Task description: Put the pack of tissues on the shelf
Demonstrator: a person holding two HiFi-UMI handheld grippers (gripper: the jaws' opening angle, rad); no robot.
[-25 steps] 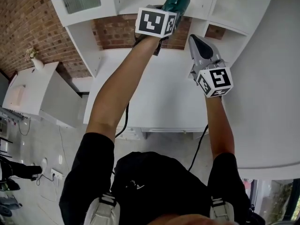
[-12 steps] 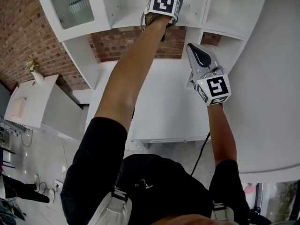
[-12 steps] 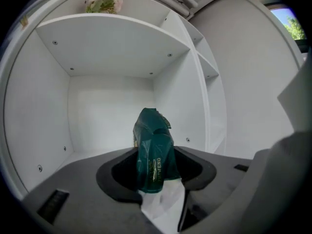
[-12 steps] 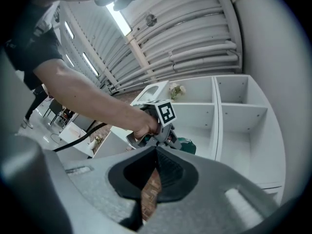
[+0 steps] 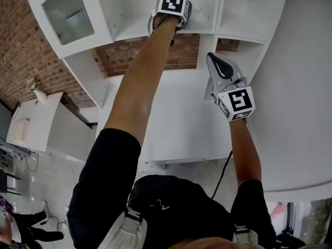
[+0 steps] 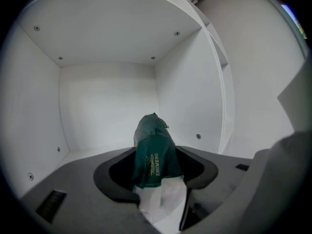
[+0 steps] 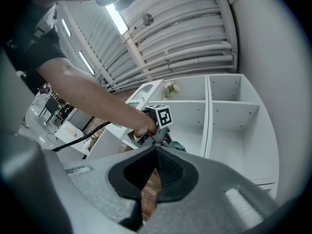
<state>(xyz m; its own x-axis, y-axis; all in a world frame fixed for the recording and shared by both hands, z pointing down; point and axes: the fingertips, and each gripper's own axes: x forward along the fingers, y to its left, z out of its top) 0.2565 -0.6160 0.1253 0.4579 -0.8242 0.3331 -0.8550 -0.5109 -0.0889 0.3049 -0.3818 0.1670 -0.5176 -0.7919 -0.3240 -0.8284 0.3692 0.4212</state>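
The pack of tissues (image 6: 148,130), dark green wrap over white, sits between the jaws of my left gripper (image 6: 156,152) inside a white shelf compartment (image 6: 107,96). The jaws are opening, and their pads still touch the pack's sides. In the head view my left gripper (image 5: 168,15) reaches up into the upper shelf (image 5: 135,9), and the pack is hidden there. The right gripper view shows a sliver of green pack (image 7: 178,146) below the left gripper (image 7: 160,130). My right gripper (image 5: 217,65) hangs lower to the right, shut and empty (image 7: 156,150).
A glass-door cabinet (image 5: 59,17) flanks the shelf on the left. Brick wall (image 5: 135,56) shows behind a white counter (image 5: 176,113). A small flower vase (image 5: 35,84) stands on a white side cabinet (image 5: 41,123). A curved white wall (image 5: 301,87) rises at right.
My left arm has gone up and deeper into the shelf compartment, so the green pack is lost from the head view. The right gripper has hardly moved.
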